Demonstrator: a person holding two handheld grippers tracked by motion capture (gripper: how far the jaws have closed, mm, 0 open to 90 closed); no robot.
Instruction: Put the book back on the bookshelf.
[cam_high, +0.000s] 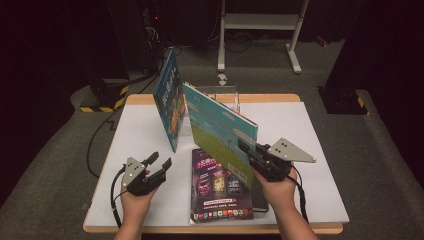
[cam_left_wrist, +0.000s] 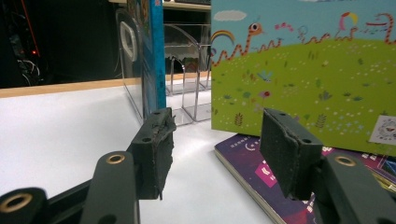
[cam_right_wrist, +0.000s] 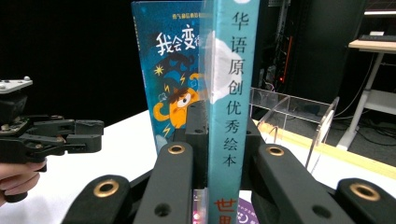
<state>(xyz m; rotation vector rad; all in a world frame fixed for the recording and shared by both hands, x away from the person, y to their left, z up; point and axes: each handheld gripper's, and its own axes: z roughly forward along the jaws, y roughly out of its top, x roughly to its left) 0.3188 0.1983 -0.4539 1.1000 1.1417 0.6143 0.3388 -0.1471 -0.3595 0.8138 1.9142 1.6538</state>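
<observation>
My right gripper (cam_high: 250, 150) is shut on the spine edge of a picture book with a teal sky and green meadow cover (cam_high: 222, 132), holding it upright just above the table. In the right gripper view the jaws press both sides of its teal spine (cam_right_wrist: 231, 93). My left gripper (cam_high: 161, 162) rests at the front left, open, with nothing between its pads (cam_left_wrist: 154, 144). The meadow cover (cam_left_wrist: 308, 70) stands beyond it to the right. A blue book with an orange monster (cam_high: 170, 100) stands upright in a clear acrylic rack (cam_high: 225, 95).
A purple book (cam_high: 220, 192) lies flat at the table's front middle, below the held book. The white tabletop (cam_high: 310, 130) has bare room at the left and right. A white stand's legs (cam_high: 295, 55) rise on the floor behind the table.
</observation>
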